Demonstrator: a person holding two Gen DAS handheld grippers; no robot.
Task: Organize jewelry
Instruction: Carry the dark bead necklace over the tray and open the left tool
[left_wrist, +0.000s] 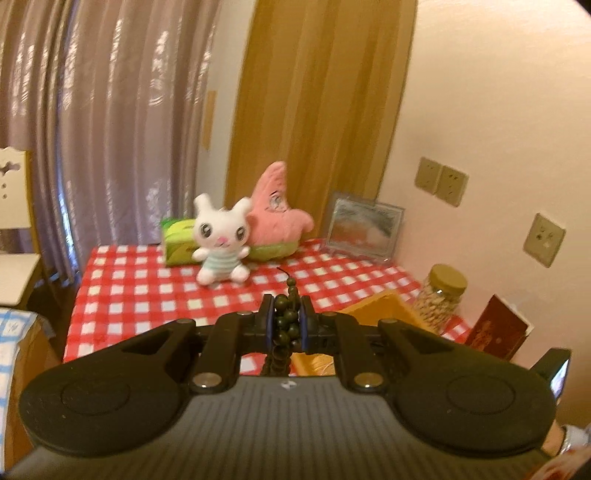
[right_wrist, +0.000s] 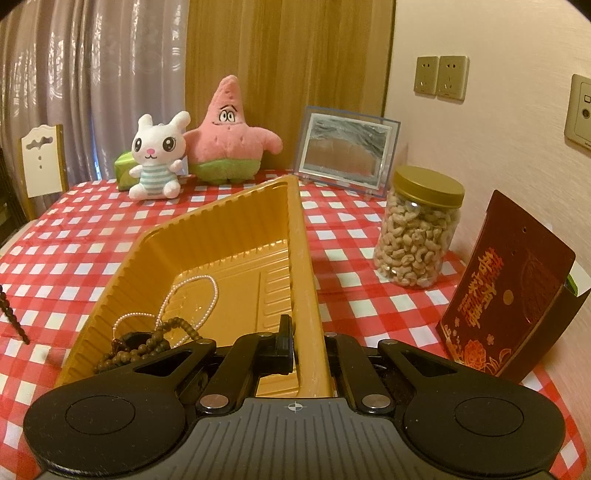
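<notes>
While right gripper (right_wrist: 306, 350) clamps tray (right_wrist: 155, 243)

Both my wrist cameras face the table's (right_wrist: 351, 236) far wall; left sits higher, right close over the tray (right_wrist: 229, 236); both show the plush toys (left_wrist: 221, 240).

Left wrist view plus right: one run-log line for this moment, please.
left gripper: shut on dark bead strand, held above table | right gripper: shut on gold tray rim | tray holds: pearl necklace, brown bead bracelet
</notes>
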